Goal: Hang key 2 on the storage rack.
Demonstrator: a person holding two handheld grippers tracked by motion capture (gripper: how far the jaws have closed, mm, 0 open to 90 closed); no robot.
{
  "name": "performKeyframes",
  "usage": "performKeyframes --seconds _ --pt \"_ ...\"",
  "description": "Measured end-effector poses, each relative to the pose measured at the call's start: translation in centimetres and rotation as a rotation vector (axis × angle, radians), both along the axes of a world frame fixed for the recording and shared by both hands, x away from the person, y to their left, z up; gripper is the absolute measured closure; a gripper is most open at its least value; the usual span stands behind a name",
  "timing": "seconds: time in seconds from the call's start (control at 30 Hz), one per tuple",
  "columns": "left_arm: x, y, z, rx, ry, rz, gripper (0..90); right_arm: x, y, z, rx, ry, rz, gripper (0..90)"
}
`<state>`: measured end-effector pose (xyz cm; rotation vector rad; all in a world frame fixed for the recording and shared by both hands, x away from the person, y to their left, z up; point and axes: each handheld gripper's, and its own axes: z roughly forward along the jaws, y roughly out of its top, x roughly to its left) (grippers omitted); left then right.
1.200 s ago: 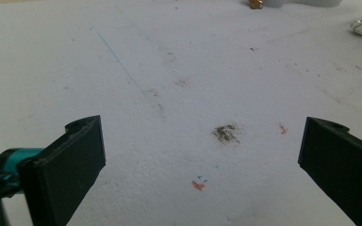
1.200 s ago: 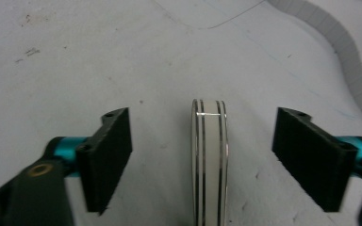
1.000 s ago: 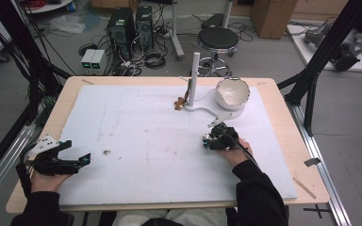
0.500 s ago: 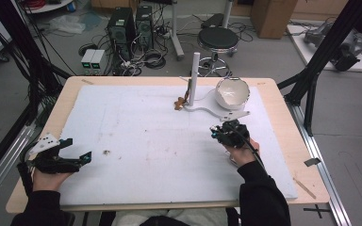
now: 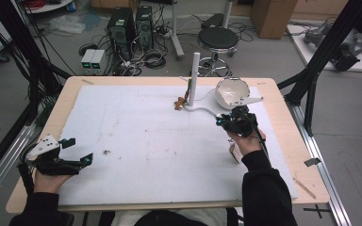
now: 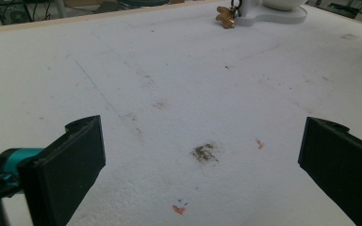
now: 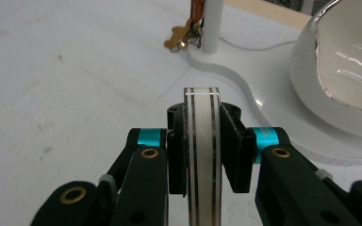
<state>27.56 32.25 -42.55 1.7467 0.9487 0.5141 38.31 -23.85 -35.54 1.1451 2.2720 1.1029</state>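
My right gripper [image 7: 202, 117] is shut on a thin white band with two dark stripes [image 7: 202, 141], held edge-on between the pads. In the high view the right gripper [image 5: 227, 120] hangs above the table, just in front of a white stand [image 5: 202, 109] that carries an upright post [image 5: 195, 77] and a white bowl [image 5: 232, 92]. A small golden-brown charm [image 5: 180, 102] lies at the foot of the post. My left gripper [image 5: 78, 151] rests at the table's near left, open, with nothing between its jaws [image 6: 202, 141].
A white foam sheet [image 5: 146, 141] covers the wooden table and bears a dark smudge [image 6: 205, 151] ahead of the left gripper. A small tag-like thing [image 5: 235, 153] hangs under the right hand. Computers, cables and a stool stand on the floor beyond the far edge.
The right hand has lifted the gripper and carried it a little farther from the person, toward the stand, with the band in its jaws. The left gripper has stayed put.
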Motion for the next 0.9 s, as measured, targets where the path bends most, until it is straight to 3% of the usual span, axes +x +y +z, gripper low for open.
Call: performKeyframes --seconds 0.3,0.7,0.9 --pt "-0.4 0.5 -0.1 0.007 -0.003 0.011 1.7 0.8 0.5 2.8 0.066 -0.025 -0.02 74.1" --pt "0.0 0.0 -0.1 0.013 -0.002 -0.014 1.7 2.5 3.0 6.1 0.059 -0.065 0.036 74.0" --pt "0.5 -0.1 -0.2 -0.007 -0.005 -0.023 1.7 3.5 4.4 8.7 0.064 -0.096 0.07 74.0"
